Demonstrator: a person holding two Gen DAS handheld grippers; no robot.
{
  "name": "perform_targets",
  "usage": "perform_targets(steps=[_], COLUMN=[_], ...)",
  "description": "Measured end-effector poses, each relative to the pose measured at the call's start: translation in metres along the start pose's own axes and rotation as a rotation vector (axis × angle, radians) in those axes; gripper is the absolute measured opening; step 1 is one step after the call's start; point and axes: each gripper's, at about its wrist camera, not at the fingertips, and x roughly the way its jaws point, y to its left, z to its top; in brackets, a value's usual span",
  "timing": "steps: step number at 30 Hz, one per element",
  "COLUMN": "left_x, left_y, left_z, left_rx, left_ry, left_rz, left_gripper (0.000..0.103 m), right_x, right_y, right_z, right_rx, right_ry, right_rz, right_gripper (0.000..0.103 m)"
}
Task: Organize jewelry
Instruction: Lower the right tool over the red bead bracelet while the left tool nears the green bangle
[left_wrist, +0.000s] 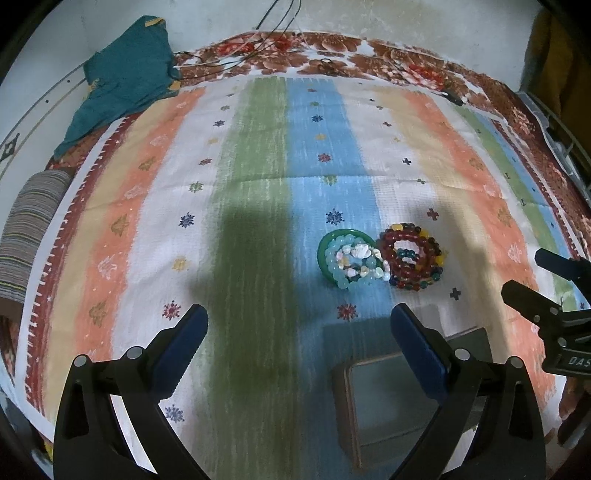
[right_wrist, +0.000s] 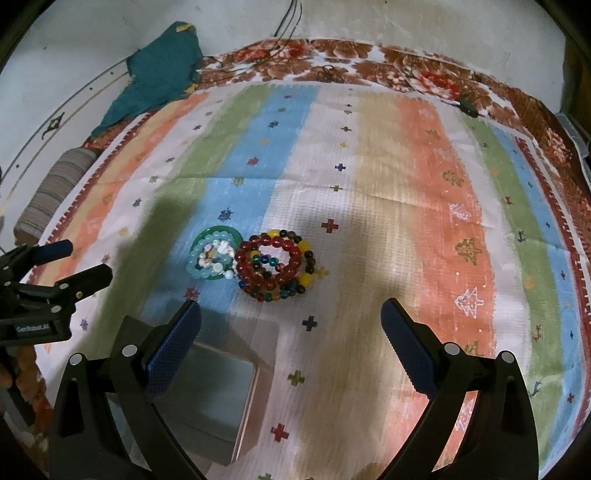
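A pile of bracelets lies on the striped cloth. A green bangle (left_wrist: 326, 246) holds pale blue and white bead bracelets (left_wrist: 356, 262); beside it lie red and multicolour bead bracelets (left_wrist: 413, 256). They also show in the right wrist view, the green bangle (right_wrist: 212, 232) and the red beads (right_wrist: 275, 264). A grey box with a brown rim (left_wrist: 391, 402) (right_wrist: 218, 395) sits near the grippers. My left gripper (left_wrist: 299, 325) is open and empty, short of the pile. My right gripper (right_wrist: 290, 321) is open and empty, just before the beads.
A striped cloth (left_wrist: 258, 192) covers a floral bedspread (left_wrist: 332, 51). A teal garment (left_wrist: 125, 77) lies far left with cables (left_wrist: 266, 40) behind. A striped roll (left_wrist: 29, 229) lies at the left edge. The right gripper (left_wrist: 554, 295) shows at right.
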Motion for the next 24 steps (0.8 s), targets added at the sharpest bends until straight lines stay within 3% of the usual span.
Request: perform_targets(steps=[24], left_x=[0.037], left_y=[-0.017], left_z=[0.018], left_rx=[0.081], left_ry=[0.046], left_rz=[-0.054], left_gripper=[0.096], right_x=[0.060], right_y=[-0.007], right_z=[0.029], right_rx=[0.053], right_ry=[0.087], right_rz=[-0.031], right_gripper=[0.098])
